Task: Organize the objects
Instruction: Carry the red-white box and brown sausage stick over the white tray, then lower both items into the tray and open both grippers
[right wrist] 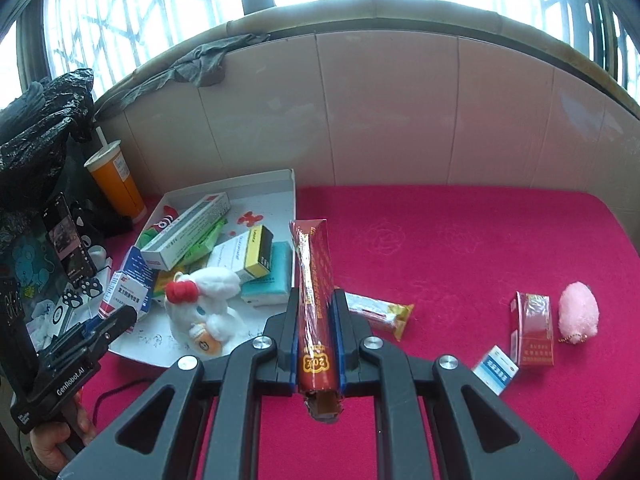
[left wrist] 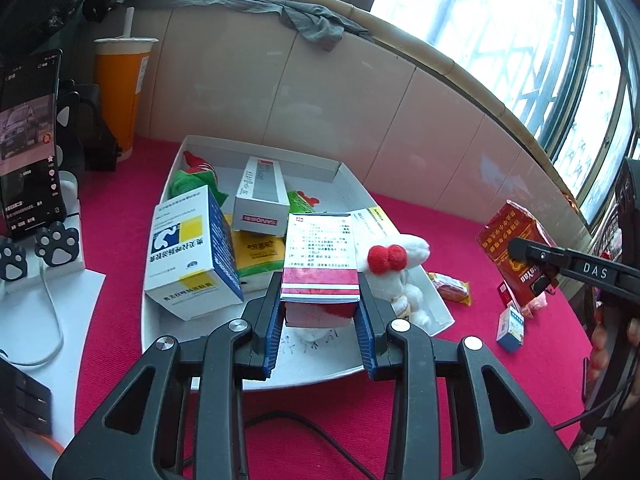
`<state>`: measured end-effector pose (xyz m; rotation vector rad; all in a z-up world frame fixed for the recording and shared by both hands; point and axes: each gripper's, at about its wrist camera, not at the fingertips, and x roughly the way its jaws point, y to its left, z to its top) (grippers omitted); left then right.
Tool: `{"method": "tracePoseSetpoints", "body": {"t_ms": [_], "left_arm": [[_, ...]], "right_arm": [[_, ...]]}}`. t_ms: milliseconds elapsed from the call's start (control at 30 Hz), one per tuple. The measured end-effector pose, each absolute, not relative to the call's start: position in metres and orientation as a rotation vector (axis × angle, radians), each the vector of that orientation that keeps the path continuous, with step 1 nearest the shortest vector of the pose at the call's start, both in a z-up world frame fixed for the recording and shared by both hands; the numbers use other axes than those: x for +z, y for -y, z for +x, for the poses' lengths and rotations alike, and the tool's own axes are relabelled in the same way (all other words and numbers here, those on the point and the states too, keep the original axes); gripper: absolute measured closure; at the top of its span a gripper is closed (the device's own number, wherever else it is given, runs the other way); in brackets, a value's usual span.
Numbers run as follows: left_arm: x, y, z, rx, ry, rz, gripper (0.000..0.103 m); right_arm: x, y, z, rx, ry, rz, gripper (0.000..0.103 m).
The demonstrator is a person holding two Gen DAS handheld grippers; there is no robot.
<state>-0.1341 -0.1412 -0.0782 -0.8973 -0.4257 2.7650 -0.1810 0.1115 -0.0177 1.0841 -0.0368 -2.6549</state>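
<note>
My left gripper (left wrist: 320, 294) is shut on a red-and-white medicine box (left wrist: 318, 248), held over the near part of the white tray (left wrist: 256, 148). The tray holds a blue-and-white box (left wrist: 192, 252), a long white box (left wrist: 260, 196), a yellow packet (left wrist: 256, 254) and a white plush with a red bow (left wrist: 396, 260). My right gripper (right wrist: 316, 300) is shut on a flat red packet (right wrist: 314, 264), edge-on above the red cloth beside the tray's right rim (right wrist: 294, 200). The left wrist view shows that red packet (left wrist: 520, 220) at the far right.
Loose on the red cloth lie a snack bar (right wrist: 380, 312), a small blue-and-white box (right wrist: 496, 368), a red carton (right wrist: 532, 332) and a pink plush (right wrist: 578, 312). An orange cup (left wrist: 120, 88) and a phone on a stand (left wrist: 30, 140) stand left of the tray. A tiled wall runs behind.
</note>
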Motion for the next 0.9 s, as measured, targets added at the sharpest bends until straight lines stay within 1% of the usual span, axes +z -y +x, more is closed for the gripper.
{"method": "tracePoseSetpoints", "body": {"t_ms": [267, 567, 700, 800, 833, 867, 900], "left_arm": [[-0.087, 0.148, -0.139, 2.795, 0.406, -0.915, 0.071], [-0.095, 0.156, -0.144, 2.803, 0.408, -0.941, 0.071], [-0.096, 0.155, -0.146, 2.800, 0.397, -0.949, 0.071], [-0.096, 0.154, -0.146, 2.808, 0.376, -0.959, 0.071], [-0.095, 0.153, -0.145, 2.820, 0.365, -0.954, 0.071], [-0.093, 0.153, -0.144, 2.839, 0.352, -0.946, 0.063], [-0.091, 0.153, -0.142, 2.853, 0.341, -0.931, 0.057]], "right_arm": [[-0.009, -0.064, -0.221, -2.588, -0.004, 1.090, 0.091], [-0.029, -0.022, -0.281, -2.514, 0.030, 1.204, 0.091], [-0.046, -0.004, -0.304, -2.466, 0.121, 1.252, 0.091], [-0.057, 0.003, -0.318, -2.435, 0.202, 1.285, 0.088], [-0.059, 0.004, -0.321, -2.448, 0.204, 1.288, 0.088], [-0.059, 0.004, -0.321, -2.478, 0.186, 1.283, 0.086], [-0.058, 0.003, -0.319, -2.514, 0.162, 1.265, 0.078]]}}
